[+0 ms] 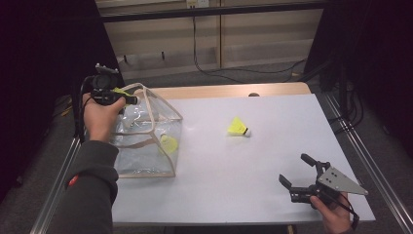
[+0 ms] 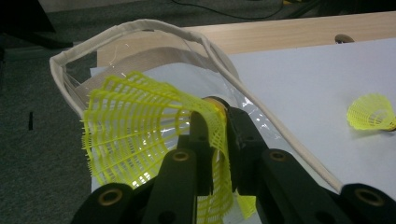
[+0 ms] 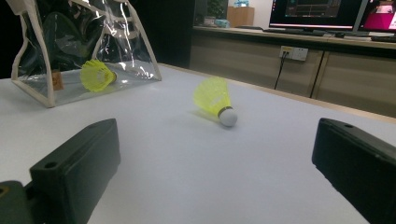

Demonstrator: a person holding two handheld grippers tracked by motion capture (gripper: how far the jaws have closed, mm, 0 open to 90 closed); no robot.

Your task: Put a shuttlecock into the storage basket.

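Left arm: we reach it in from the near left edge, grey sleeve running up toward the far left of the table.
Left hand (image 1: 100,116): we wrap it around the gripper body, wrist raised above the table.
Left gripper (image 1: 130,99): we hold it high at the far left, pointing right; in the left gripper view its jaws are pinched together on a thin yellow mesh skirt (image 2: 140,126).
Right hand (image 1: 333,210): we keep it low at the near right corner.
Right gripper (image 1: 296,171): we hold it level just above the table, pointing left and far, jaws spread wide with nothing between them.
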